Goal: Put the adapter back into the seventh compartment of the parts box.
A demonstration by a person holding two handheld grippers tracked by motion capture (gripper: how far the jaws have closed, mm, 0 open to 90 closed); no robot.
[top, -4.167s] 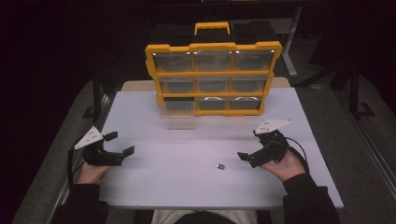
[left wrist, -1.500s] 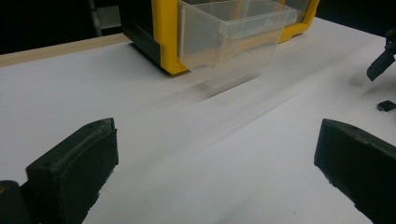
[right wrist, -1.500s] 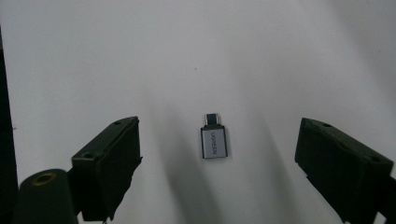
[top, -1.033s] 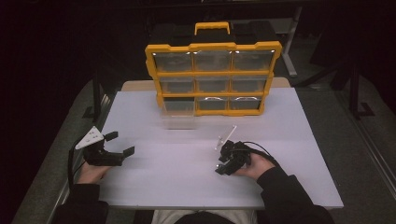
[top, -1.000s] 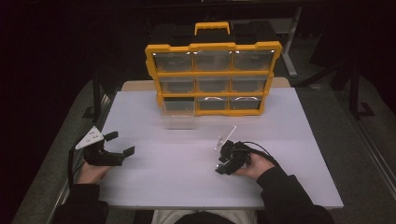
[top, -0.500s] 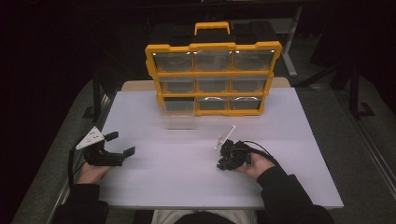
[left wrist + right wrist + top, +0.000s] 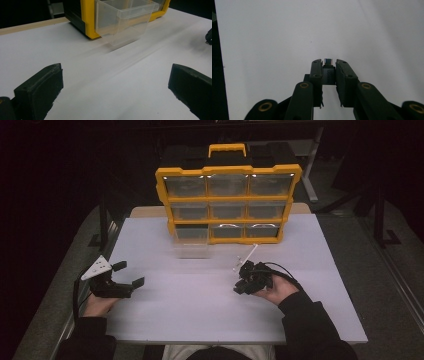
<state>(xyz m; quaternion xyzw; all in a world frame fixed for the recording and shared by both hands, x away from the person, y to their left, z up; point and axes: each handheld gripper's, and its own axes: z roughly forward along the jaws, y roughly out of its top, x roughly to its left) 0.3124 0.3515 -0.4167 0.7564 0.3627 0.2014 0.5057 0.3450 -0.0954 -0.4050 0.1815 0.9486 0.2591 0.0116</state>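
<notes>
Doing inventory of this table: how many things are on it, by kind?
Yellow organizer: 1
Clear drawers in it, one pulled out: 9
Small dark part clamped in the right gripper: 1
Grippers, left open: 2
Total: 13

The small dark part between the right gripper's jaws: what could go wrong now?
1. The small dark part is pinched by the right gripper near the jaw tips, so it might slip or twist out when lifted.
2. The clear drawer juts out of the yellow organizer; a careless approach could knock it.
</notes>
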